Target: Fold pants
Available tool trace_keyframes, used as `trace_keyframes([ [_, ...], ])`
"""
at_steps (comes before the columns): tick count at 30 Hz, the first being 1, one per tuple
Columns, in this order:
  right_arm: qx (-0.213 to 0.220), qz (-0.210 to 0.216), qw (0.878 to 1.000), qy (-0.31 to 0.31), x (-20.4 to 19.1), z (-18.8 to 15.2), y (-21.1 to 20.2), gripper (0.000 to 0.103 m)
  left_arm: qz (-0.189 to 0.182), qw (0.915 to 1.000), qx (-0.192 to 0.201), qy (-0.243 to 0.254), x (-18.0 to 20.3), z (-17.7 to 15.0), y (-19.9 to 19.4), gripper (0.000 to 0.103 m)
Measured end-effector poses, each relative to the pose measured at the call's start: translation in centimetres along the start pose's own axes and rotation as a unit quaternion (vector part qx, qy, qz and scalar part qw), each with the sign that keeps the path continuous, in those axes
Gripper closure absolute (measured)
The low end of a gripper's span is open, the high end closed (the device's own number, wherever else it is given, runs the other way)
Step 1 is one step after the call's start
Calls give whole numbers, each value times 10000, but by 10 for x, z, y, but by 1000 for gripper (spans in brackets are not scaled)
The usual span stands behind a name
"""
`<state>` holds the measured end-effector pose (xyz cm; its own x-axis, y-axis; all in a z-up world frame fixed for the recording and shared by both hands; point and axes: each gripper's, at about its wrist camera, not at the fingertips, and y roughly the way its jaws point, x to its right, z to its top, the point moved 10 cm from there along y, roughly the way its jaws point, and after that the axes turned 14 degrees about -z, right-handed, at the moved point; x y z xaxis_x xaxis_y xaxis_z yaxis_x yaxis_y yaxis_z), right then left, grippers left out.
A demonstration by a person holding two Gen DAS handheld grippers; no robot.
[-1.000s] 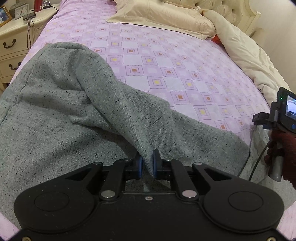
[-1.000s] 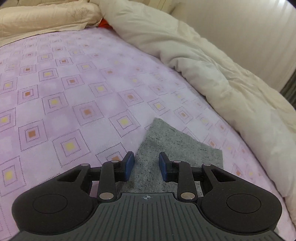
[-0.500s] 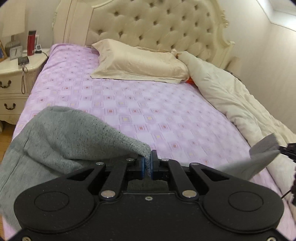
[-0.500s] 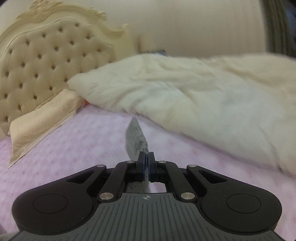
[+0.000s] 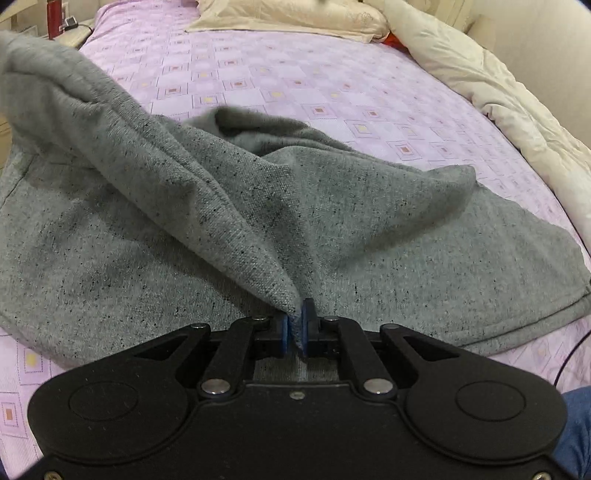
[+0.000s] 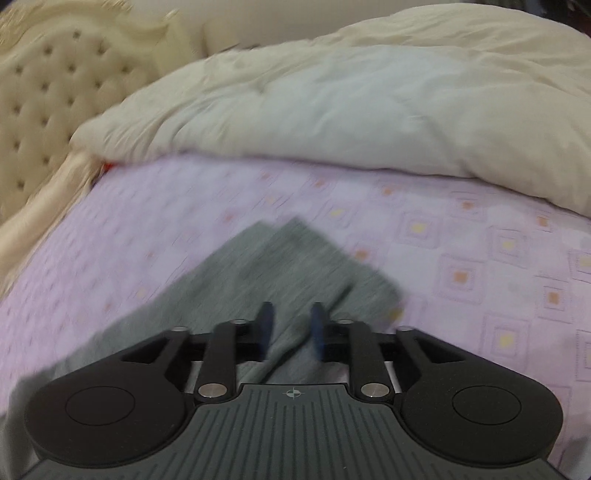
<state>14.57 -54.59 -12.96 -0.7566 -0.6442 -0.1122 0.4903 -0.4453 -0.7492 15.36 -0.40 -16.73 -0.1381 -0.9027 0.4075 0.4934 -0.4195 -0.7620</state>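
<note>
The grey speckled pants (image 5: 184,206) lie bunched across the pink patterned bed sheet (image 5: 295,81), with one layer drawn up in a ridge toward me. My left gripper (image 5: 294,325) is shut on the tip of that ridge, low over the cloth. In the blurred right wrist view a pant end (image 6: 288,258) lies on the sheet (image 6: 461,240), and a fold of it runs between the fingers of my right gripper (image 6: 291,325). Those jaws are opening and the pads stand apart from the cloth.
A cream duvet (image 6: 332,110) is heaped along the bed's far side (image 5: 498,92). A pillow (image 5: 295,14) and a tufted headboard (image 6: 44,92) are at the head. A nightstand (image 5: 70,33) stands at the upper left. A cable (image 5: 569,354) and a person's blue-clad leg (image 5: 576,424) are at the lower right.
The right gripper closed on a pant end, swung it across the bed, and now has its jaws apart with the cloth lying on the sheet. The left gripper stayed shut and came down.
</note>
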Motion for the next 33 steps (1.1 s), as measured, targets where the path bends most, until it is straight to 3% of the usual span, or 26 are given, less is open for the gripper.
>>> trace_keyframes([
  [3, -125, 26, 9996, 237, 10, 1, 12, 74, 30, 10000, -38, -31, -2, 1, 4, 94],
  [9, -189, -45, 9998, 104, 2, 0, 26, 74, 69, 9999, -86, 24, 2, -5, 5, 94],
  [10, -139, -34, 9999, 95, -1, 2, 26, 81, 56, 9999, -95, -9, 2, -4, 7, 94],
  [12, 99, -16, 9999, -76, -8, 11, 17, 98, 35, 9999, -97, -70, 1, -2, 9, 94],
  [16, 986, 215, 9934, -537, -23, 38, -32, 98, -37, 9999, 84, -90, 3, 7, 0, 95],
  [18, 1138, 123, 9921, -522, -12, 41, -45, 98, -81, 9992, 377, 95, 13, 19, -15, 95],
  [21, 596, -371, 9959, -570, 17, 19, -17, 98, -84, 9972, 566, 471, 27, 22, -28, 94],
  [23, 124, -574, 9966, -579, 31, -2, 9, 98, -160, 9990, 215, 372, 22, 7, -16, 93],
  [26, 234, -538, 9968, -534, 33, -4, 10, 98, -146, 9997, -197, 91, 8, -15, 4, 93],
  [30, 621, -476, 9951, -609, 24, 16, -9, 98, -133, 9997, -87, 167, 13, -10, 2, 93],
  [33, 366, -649, 9947, -705, 29, 7, 4, 98, -170, 9996, 29, 238, 16, -5, -1, 93],
])
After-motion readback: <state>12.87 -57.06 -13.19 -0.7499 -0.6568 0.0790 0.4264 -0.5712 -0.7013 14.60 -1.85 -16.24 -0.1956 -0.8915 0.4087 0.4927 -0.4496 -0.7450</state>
